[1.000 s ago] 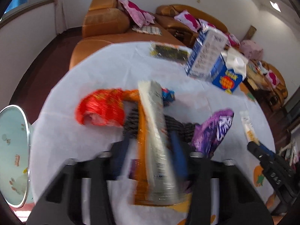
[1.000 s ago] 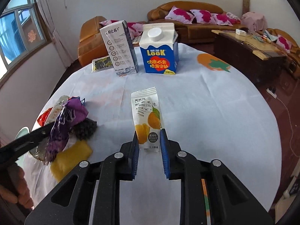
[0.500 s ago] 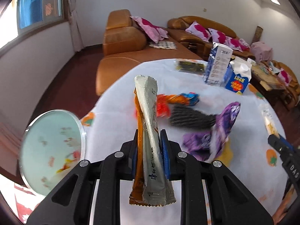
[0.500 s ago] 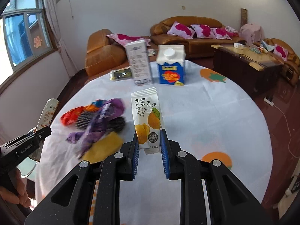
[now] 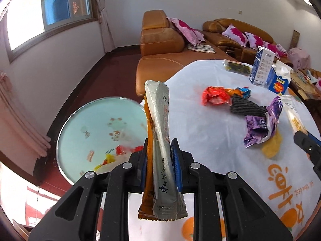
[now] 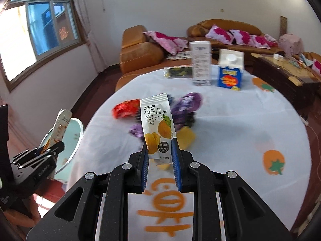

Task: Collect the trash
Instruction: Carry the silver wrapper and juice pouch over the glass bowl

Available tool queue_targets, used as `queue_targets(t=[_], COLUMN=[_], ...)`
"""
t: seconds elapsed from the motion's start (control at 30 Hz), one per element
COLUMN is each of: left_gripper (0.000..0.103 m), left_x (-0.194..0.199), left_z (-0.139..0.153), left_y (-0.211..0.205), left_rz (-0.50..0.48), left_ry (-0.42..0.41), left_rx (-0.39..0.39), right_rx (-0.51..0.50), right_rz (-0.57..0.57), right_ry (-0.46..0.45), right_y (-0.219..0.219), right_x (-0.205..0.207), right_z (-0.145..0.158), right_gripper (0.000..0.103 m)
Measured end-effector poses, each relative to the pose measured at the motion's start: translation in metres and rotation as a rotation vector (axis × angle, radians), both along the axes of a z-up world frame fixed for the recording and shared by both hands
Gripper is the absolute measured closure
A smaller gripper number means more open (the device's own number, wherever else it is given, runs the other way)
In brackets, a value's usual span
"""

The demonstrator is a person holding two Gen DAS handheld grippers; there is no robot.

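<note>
Pinching a grey wrapper (image 5: 160,150) together with an orange one (image 5: 148,132), my left gripper (image 5: 159,156) has its jaws narrow around both, upright, at the table's (image 5: 210,136) edge and just beside the pale green bin (image 5: 96,128), which already has scraps in it. My right gripper (image 6: 159,158) clamps a white jelly pouch (image 6: 157,128) upright over the white cloth. Past it lie a red wrapper (image 6: 125,110), a purple wrapper (image 6: 186,105) and a yellow piece (image 6: 186,139), close together. Farther back stand a white carton (image 6: 200,64) and a blue carton (image 6: 230,70), with a dark packet (image 6: 177,72) beside them.
</note>
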State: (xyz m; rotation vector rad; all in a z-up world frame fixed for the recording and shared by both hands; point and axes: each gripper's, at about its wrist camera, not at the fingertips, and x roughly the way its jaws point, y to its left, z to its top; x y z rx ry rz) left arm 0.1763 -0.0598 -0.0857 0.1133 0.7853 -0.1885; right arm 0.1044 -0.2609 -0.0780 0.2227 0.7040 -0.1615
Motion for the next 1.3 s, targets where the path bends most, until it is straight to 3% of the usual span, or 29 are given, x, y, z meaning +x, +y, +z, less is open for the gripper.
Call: queue_targets(t=[0.57,1.3], left_gripper=[0.082,0.082], left_x=[0.001,0.018], left_z=[-0.009,-0.022], left_y=[0.057,0.117], left_rz=[0.09,0.214], left_ry=[0.019,0.049], left_rx=[-0.015,-0.039], right_rx=[-0.007,-0.026], right_rz=[0.146,0.261], right_ry=[0.013,0.041], right_y=[0.071,0.129], right_x=[0.03,0.064], right_z=[-0.001,-0.008], right_gripper=[0.081,0.081])
